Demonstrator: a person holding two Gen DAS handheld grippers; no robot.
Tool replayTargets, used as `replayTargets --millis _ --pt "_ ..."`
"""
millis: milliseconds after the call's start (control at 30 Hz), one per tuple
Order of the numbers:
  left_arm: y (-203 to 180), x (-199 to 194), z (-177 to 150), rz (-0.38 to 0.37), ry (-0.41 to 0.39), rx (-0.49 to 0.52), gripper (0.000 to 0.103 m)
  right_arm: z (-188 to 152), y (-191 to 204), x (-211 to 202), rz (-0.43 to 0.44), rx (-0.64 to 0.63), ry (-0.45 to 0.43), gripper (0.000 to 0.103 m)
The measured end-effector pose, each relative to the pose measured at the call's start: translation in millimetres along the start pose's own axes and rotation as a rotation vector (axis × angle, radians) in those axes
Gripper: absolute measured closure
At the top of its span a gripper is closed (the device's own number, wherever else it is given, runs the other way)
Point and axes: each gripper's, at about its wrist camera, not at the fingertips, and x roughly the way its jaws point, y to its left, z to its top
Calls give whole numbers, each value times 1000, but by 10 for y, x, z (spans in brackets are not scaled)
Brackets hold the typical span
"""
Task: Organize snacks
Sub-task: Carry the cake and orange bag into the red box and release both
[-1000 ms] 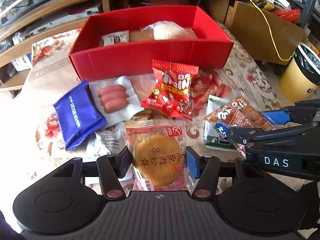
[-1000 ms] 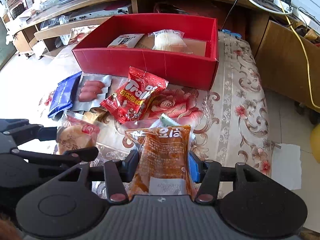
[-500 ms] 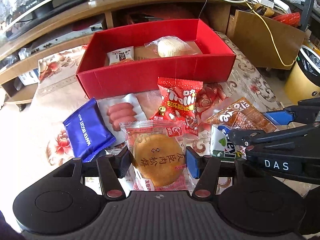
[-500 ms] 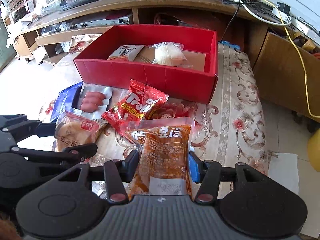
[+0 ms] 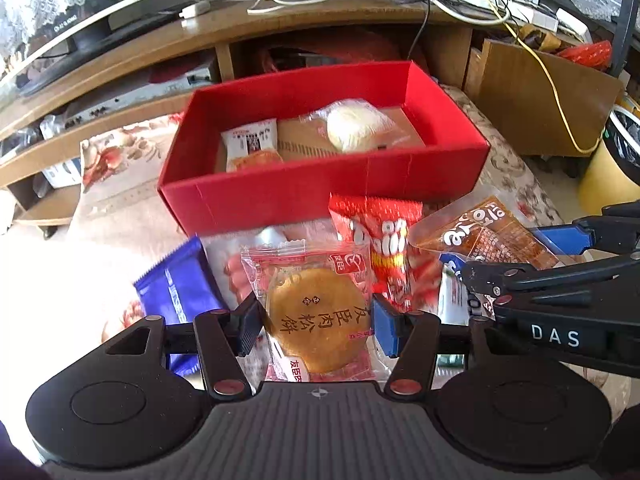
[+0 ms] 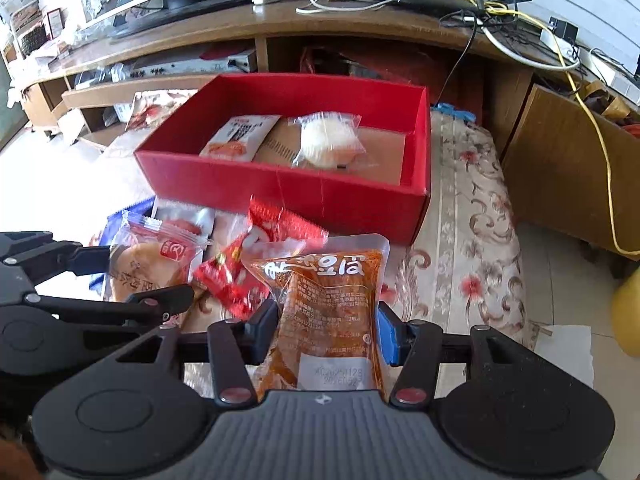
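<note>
Both held packets now raised nearer the red box [image 5: 320,196], left gripper [image 5: 316,326] jaws clamped on round pastry packet [image 5: 316,316], right gripper [image 6: 326,330] jaws clamped on orange sauce pouch [image 6: 326,304], both above the loose table snacks, box containing two packets.

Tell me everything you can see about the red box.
The red box is an open, lidless rectangular carton, apparently cardboard, with bright red walls and a brown floor. It sits on the flowered cloth in front of a wooden shelf unit. Inside lie a white packet and a clear-wrapped pale bun, side by side; the right part of the floor looks bare. Loose snacks lie on the cloth before its near wall. Neither gripper touches it.
</note>
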Motion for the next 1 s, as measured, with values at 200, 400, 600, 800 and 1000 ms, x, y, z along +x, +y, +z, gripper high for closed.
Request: replayTargets --millis 200,400,600,800,1000 --pt "75 10 232 13 -35 -8 40 234 -31 22 -3 22 -43 56" --pt "191 29 519 29 -75 -16 40 519 -69 62 1 37 -87 57" --pt "275 141 843 44 -105 -29 41 847 -129 195 -3 48 -121 57" --pt "323 369 1135 59 -114 -43 41 1147 -217 458 -2 59 -124 58" --pt "381 647 1283 59 -92 -62 41 1309 -278 739 -1 66 -104 58"
